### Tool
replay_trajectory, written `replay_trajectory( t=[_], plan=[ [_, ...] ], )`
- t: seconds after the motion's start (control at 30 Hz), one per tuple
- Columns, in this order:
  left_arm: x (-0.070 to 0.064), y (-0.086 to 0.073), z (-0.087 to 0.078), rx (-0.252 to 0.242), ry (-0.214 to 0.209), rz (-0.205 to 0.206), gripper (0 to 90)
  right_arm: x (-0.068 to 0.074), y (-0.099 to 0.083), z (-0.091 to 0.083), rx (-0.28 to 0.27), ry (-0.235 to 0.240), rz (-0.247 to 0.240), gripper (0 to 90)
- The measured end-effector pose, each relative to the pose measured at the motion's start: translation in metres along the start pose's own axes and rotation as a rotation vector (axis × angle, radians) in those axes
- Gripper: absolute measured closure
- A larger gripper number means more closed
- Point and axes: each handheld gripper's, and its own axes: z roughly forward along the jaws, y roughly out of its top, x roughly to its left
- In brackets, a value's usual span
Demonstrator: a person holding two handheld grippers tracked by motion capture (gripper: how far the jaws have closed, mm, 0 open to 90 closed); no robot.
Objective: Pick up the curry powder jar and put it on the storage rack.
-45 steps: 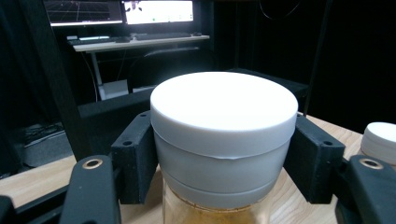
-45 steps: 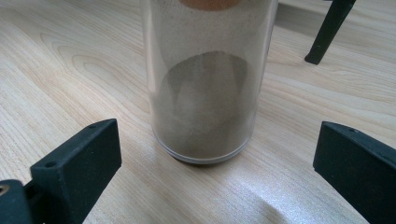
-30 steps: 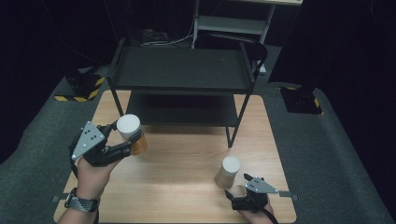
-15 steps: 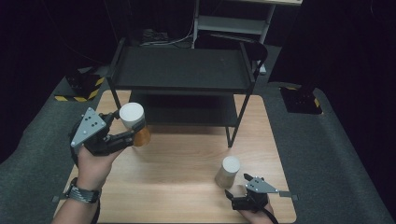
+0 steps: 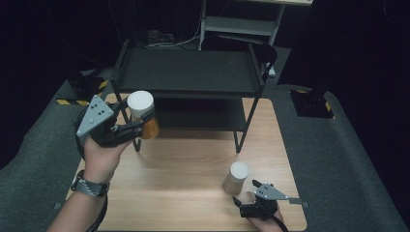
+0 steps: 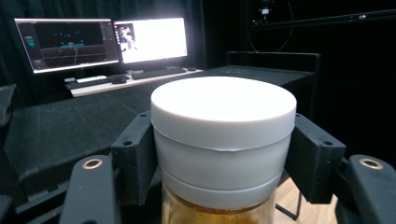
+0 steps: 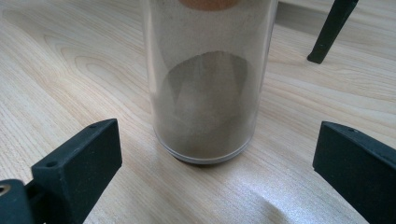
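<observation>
While the left claw [image 5: 138, 126] grips the jar [image 5: 141, 114].

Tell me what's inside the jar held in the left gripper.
Below the white lid the jar shows amber contents through clear glass. The left gripper and the frame edge hide the rest.

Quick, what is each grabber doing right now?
Left gripper: closed on the white-lidded jar, lifted off the table.
Right gripper: open, around the clear jar on the table, not touching.

Dim dark surroundings, lit tabletop [image 5: 193, 164], glaring monitor [image 6: 150, 39], perhaps slightly soft focus
</observation>
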Motion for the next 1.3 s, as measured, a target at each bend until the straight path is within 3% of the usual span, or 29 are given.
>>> replay_trajectory(
  t=[0.5,0.83,0.97,1.13,1.3],
  plan=[
    [0.003,0.027,0.012,-0.045,0.006,-0.018,33.8,0.0,-0.001,0.0,-0.004,0.001,0.001,0.8],
    [0.007,0.048,0.026,-0.033,0.019,-0.021,33.8,-0.001,-0.002,-0.001,-0.009,0.003,0.004,0.8],
    [0.014,0.052,0.03,-0.042,0.016,-0.056,33.8,-0.001,-0.001,0.0,-0.007,0.004,0.003,0.8],
    [0.018,0.054,0.034,-0.064,0.034,-0.077,33.8,-0.001,-0.001,-0.001,-0.008,0.004,0.003,0.8],
    [0.018,0.062,0.039,-0.065,0.054,-0.063,33.8,-0.001,-0.002,-0.001,-0.009,0.002,0.0,0.8]
  ],
)
